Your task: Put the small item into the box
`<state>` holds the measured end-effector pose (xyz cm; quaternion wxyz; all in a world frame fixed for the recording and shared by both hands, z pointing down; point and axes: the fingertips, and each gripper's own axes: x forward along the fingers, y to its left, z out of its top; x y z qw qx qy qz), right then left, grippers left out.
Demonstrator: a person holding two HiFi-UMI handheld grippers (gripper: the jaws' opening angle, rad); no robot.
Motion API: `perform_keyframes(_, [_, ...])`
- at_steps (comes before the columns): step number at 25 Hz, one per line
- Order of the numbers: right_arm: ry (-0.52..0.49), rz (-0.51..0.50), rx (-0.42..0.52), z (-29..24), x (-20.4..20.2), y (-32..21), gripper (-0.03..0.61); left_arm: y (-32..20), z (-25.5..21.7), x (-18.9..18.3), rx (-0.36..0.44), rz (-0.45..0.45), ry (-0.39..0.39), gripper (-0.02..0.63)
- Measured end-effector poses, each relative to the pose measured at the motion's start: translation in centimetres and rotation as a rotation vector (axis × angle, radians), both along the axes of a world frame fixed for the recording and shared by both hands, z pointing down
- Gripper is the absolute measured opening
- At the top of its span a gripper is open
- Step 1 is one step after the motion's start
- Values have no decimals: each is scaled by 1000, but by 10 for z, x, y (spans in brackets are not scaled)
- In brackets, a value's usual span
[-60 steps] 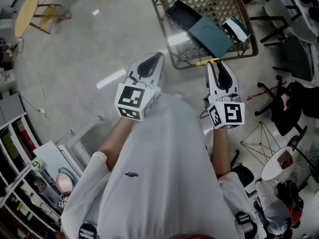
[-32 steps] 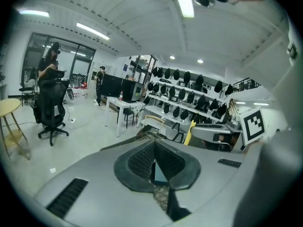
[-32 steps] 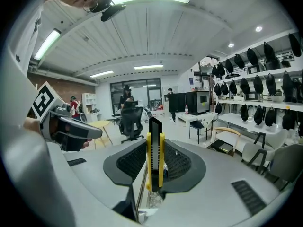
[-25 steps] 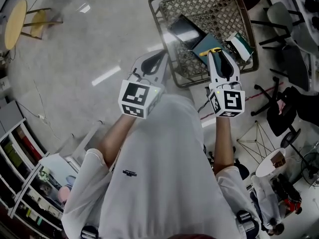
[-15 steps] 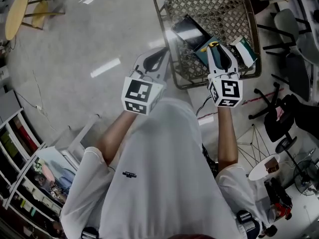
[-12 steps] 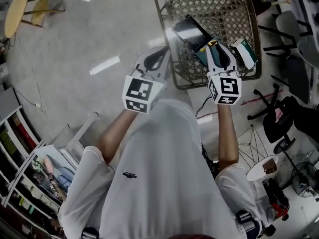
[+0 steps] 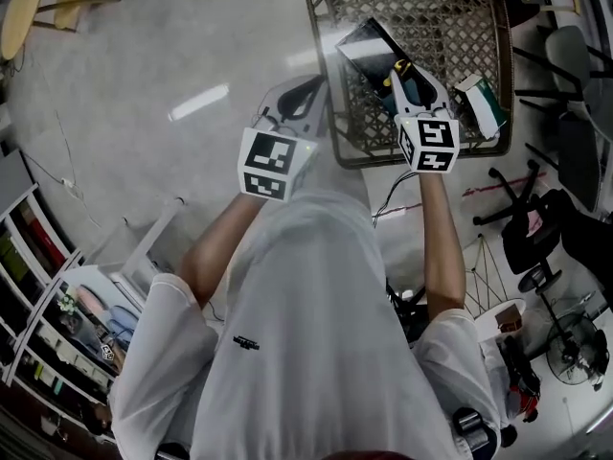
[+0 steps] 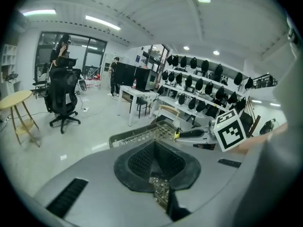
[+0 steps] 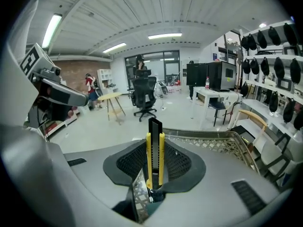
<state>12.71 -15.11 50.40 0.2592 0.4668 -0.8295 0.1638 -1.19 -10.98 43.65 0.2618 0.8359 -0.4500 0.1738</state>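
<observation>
Right gripper [image 9: 154, 176]: jaws clamped on the yellow utility knife [image 9: 154, 145], which stands upright between them.
Box [image 7: 372, 162]: lattice basket directly beneath those jaws.
Left gripper [image 8: 160, 188]: jaws closed, empty.
Release: lower into the box, then part the jaws gently.

Utility knife [image 9: 155, 145] — yellow body, black slide — stands upright, clamped in the right gripper [image 9: 154, 171], seemingly above the lattice-walled box [image 7: 326, 75] — near its front edge.

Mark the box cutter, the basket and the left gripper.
box cutter [image 9: 155, 155]: right gripper view, middle of its handle.
basket [image 7: 431, 17]: head view, bare mesh bottom.
left gripper [image 8: 160, 186]: left gripper view, where its jaws meet.
</observation>
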Motion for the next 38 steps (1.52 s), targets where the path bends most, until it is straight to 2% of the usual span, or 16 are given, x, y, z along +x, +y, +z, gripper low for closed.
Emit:
perform_keyframes(11, [124, -150, -123, 74, -16, -14, 106, -17, 33, 7, -38, 23, -21, 3])
perform_keyframes(18, [198, -207, -274, 122, -20, -14, 106, -19, 48, 9, -62, 26, -25, 3])
perform_keyframes(25, [215, -253, -352, 143, -32, -20, 106, -22, 58, 12, -84, 31, -20, 2])
perform_keyframes(38, [265, -403, -501, 189, -52, -20, 106, -28, 69, 11, -106, 21, -14, 2])
